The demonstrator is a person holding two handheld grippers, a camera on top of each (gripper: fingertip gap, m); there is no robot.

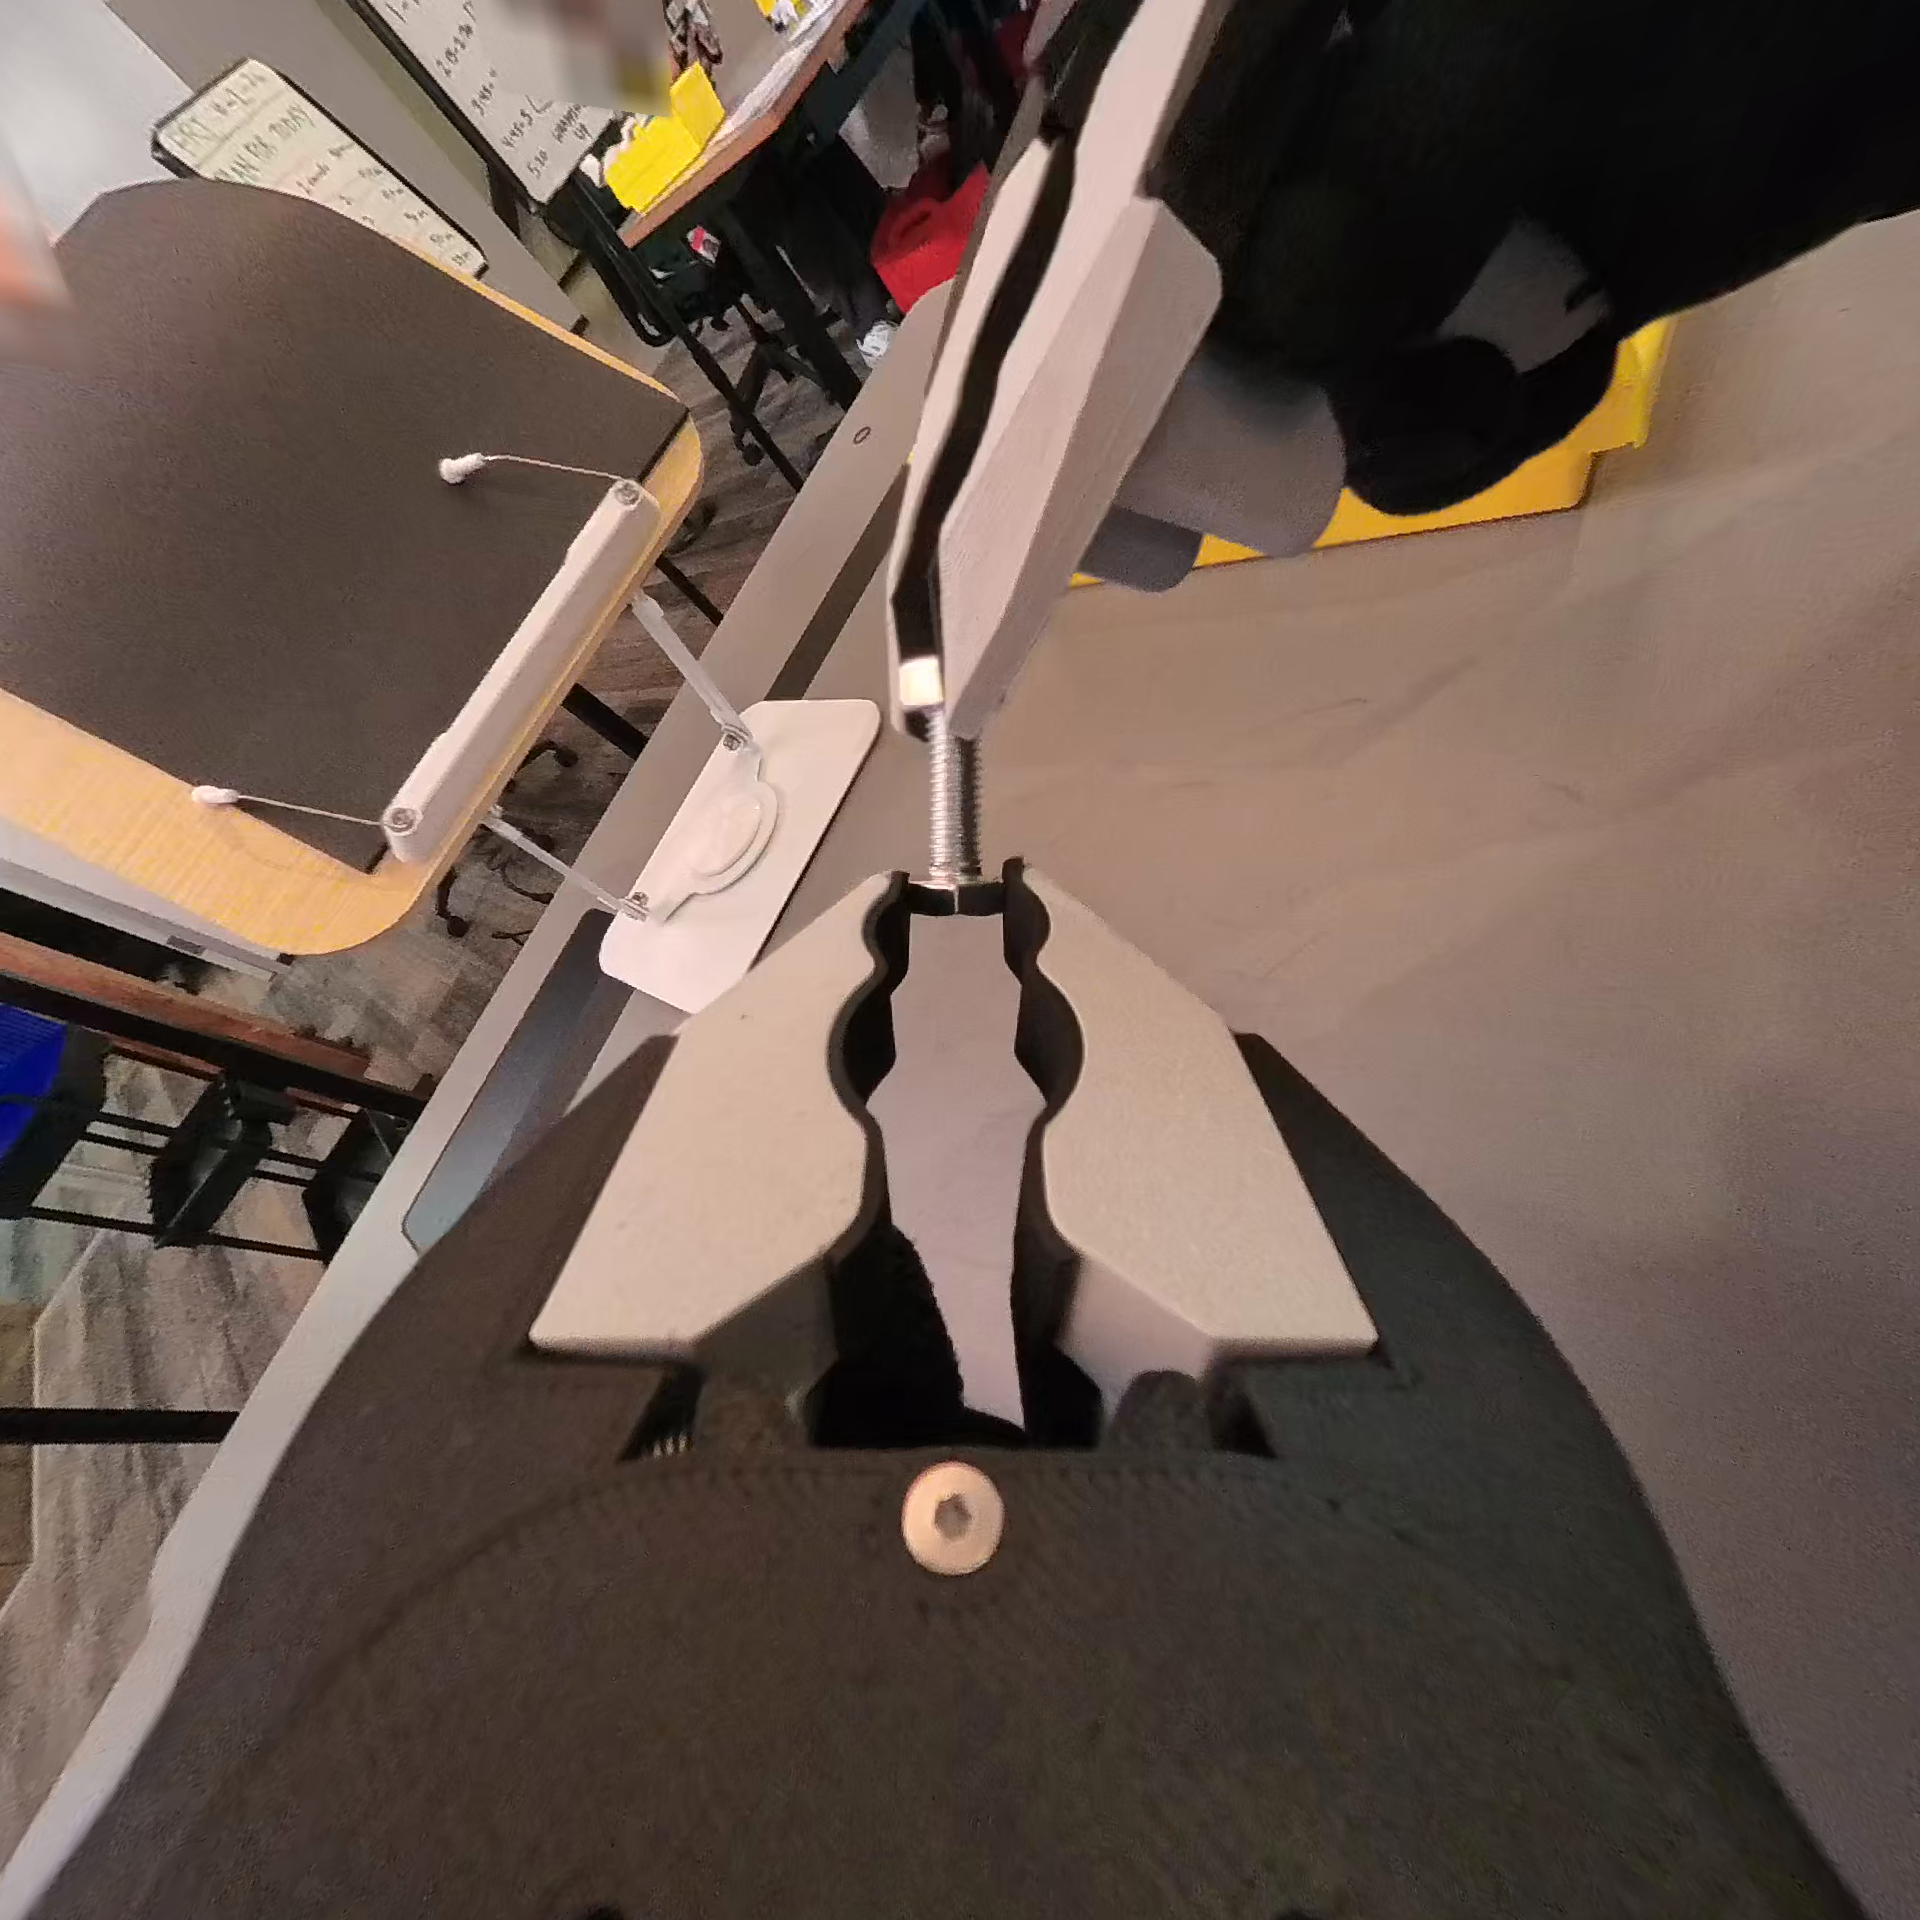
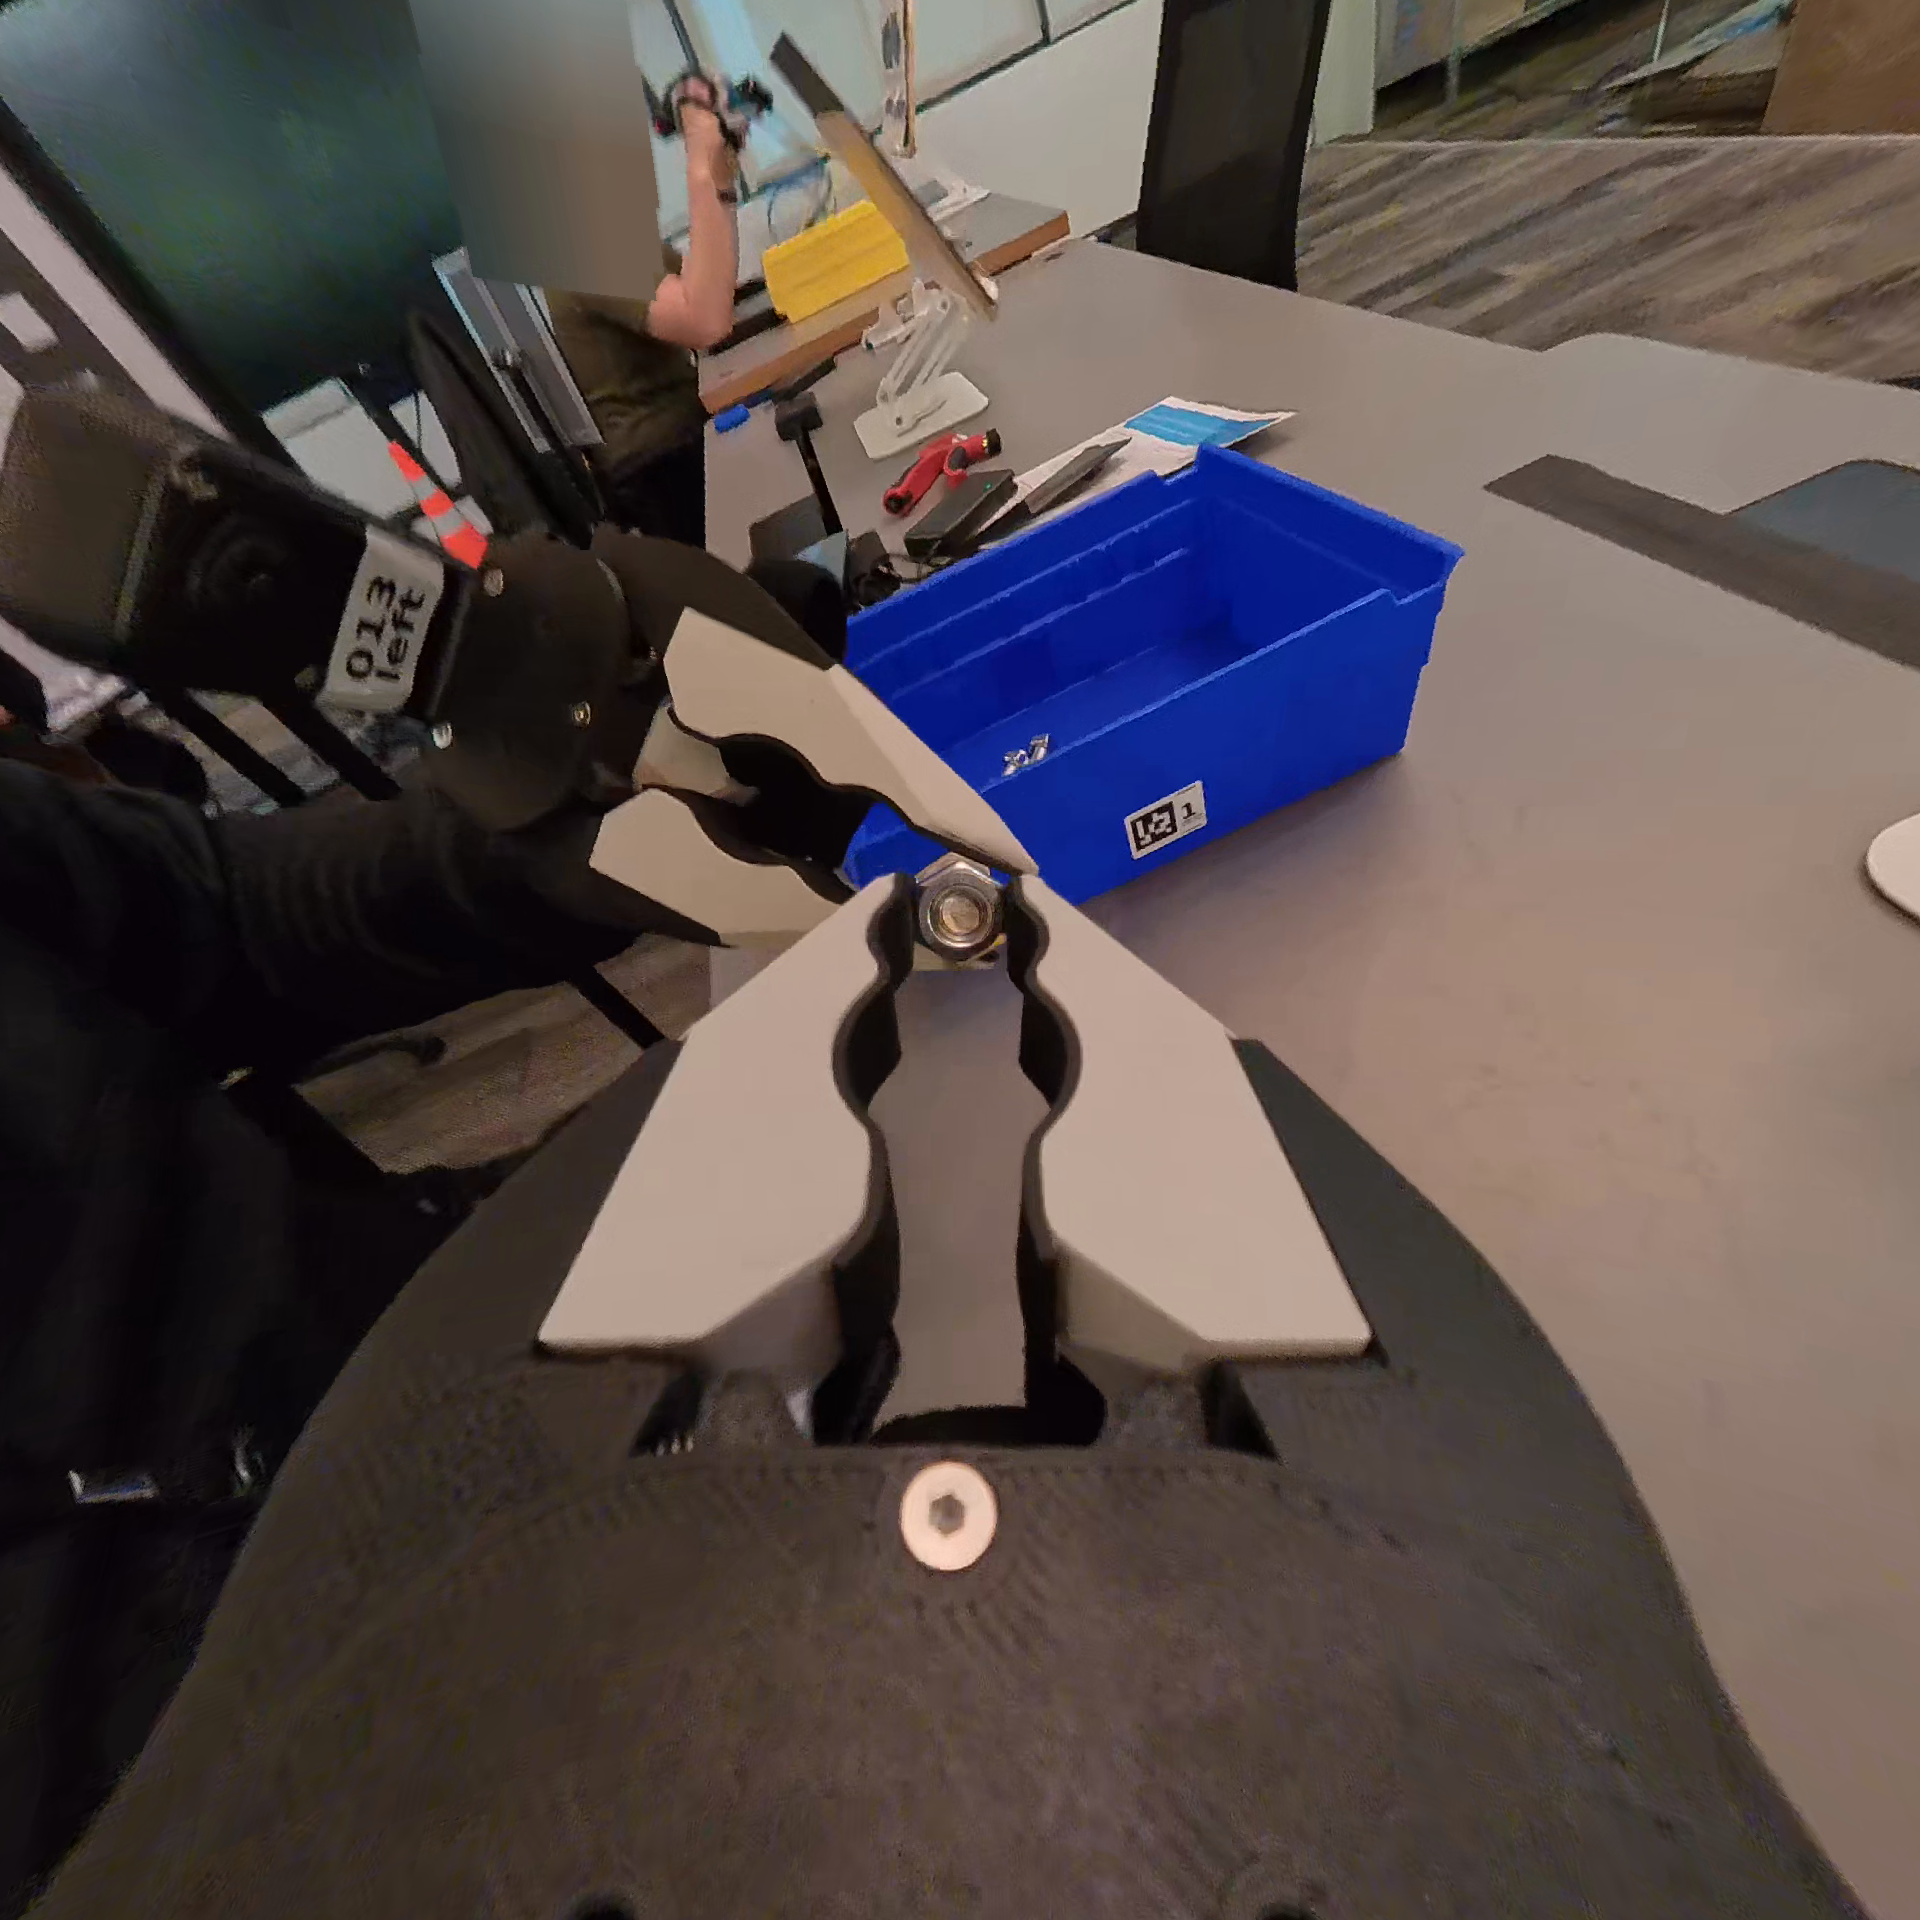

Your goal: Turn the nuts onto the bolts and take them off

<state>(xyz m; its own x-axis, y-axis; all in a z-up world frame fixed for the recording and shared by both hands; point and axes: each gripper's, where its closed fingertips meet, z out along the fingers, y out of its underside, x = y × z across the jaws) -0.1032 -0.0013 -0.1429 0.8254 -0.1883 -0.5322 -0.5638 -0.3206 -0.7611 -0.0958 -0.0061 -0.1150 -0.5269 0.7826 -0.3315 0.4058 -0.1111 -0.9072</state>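
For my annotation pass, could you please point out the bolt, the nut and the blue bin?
bolt (image 1: 953, 802): left wrist view, threaded shaft.
nut (image 2: 957, 914): right wrist view, hexagonal end face.
blue bin (image 2: 1288, 717): right wrist view, near side wall.

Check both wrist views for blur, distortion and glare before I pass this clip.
Left wrist view: wide-angle bending of the table edge; bolt sharp, left gripper body soft, background blurred. Right wrist view: same distortion; nut slightly soft with a small highlight, blue bin clear. No harsh shadows.

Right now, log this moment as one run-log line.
left gripper: shut on bolt head | right gripper: shut on nut at thread end | both held above grey table | blue bin behind
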